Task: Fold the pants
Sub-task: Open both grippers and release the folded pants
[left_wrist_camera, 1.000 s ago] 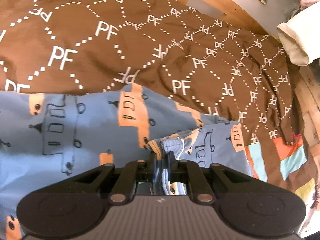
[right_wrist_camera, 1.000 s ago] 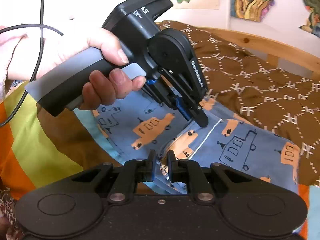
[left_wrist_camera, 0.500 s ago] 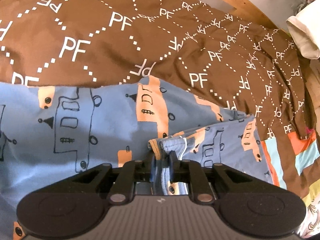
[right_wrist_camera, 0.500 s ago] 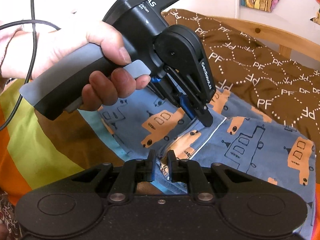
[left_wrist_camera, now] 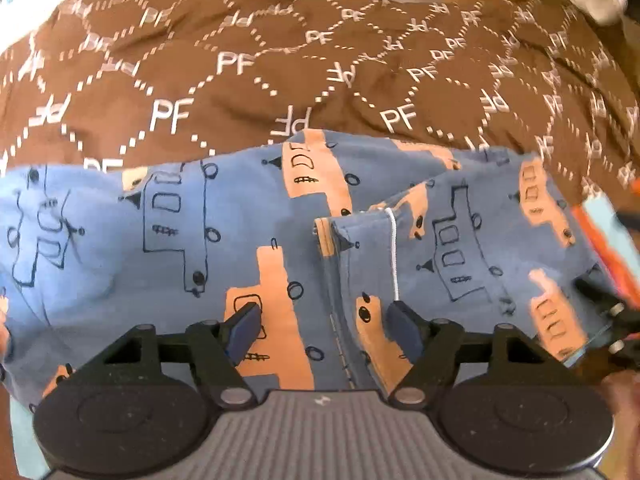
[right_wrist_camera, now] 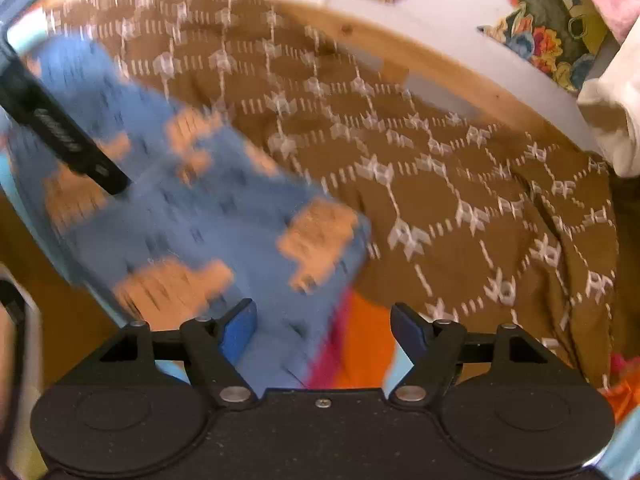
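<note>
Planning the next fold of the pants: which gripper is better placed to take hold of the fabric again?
Left, probably. The left gripper is open directly over the blue pants, with the folded edge between its fingers. The right gripper is also open, but sits at the pants' corner, partly over the orange bedding.

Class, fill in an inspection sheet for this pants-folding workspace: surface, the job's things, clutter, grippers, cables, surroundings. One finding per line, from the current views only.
Surface: brown bedspread printed with white PF letters, rumpled; a striped orange and blue cover shows at its near edge.
Job's things: blue pants with orange vehicle print lie flat on the bed, one layer folded over, white drawstring showing.
Clutter: white fabric item at the bed's far right.
Grippers: left gripper open above the pants; right gripper open over the pants' edge, view motion-blurred.
Cables: nothing seen.
Surroundings: wooden bed frame, white wall, colourful pictures.
</note>
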`<state>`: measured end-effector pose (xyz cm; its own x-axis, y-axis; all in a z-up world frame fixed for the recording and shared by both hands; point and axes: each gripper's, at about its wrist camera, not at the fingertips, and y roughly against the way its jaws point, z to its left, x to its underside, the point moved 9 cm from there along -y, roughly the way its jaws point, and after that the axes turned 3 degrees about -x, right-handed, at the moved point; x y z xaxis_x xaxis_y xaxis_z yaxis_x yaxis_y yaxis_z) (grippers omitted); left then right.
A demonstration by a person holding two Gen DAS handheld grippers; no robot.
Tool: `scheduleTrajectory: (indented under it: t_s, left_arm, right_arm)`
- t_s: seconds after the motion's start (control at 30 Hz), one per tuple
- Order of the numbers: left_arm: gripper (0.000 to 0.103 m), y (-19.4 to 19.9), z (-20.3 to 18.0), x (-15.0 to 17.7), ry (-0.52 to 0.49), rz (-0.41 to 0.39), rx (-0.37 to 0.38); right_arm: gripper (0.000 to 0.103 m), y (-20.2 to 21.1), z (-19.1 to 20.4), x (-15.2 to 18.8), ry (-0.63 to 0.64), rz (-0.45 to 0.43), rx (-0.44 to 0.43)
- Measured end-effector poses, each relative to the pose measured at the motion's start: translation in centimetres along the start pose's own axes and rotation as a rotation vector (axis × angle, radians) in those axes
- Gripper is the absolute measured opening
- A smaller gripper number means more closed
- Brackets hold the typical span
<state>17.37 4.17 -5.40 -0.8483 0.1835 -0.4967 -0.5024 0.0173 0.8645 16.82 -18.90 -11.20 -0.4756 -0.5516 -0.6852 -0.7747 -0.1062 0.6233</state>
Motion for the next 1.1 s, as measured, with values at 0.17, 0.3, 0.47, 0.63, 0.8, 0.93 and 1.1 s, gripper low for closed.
scheduleTrajectory:
  t_s: [0.17,0.3,0.47,0.63,0.8,0.93,1.1]
  left_arm:
    - [0.082,-0.2,0.5,-0.3,0.015,0.014,-0.009]
    - [0.081,0.9,1.5,-1.5,0.065,-0.028,-0.018]
    - [0.081,0.0,1.3,-4.1,0.089,-0.076,-0.054]
    - [0.09,-2.3,1.9,-4.2,0.175,-0.02,-0.106]
    - [0.091,-2.1,2.1,-4.0,0.157,-0.016,-0.101]
    - [0.094,-1.6,2.6,-3.7,0.21,0.003,-0.085]
    - [0.098,-1.2,3.2,-3.1,0.232,0.017,-0.102]
  right_arm:
    - [0.094,1.3,-3.3,1.4,-0.037,0.051,0.133]
    - [0.09,2.1,-5.3,-0.1,-0.069,-0.022,0.171]
    - [0.094,-1.2,-3.3,-5.0,-0.063,-0.151,0.035]
    - [0.095,-7.0,-4.6,-5.8,-0.046,-0.081,0.125]
    - [0.098,-6.6,-6.4,-5.1,-0.114,-0.073,0.131]
    - [0.1,-2.7,-4.7,-5.0,-0.088,-0.098,0.095]
    - [0.102,0.8,-0.2,-4.3,-0.027,-0.104,0.017]
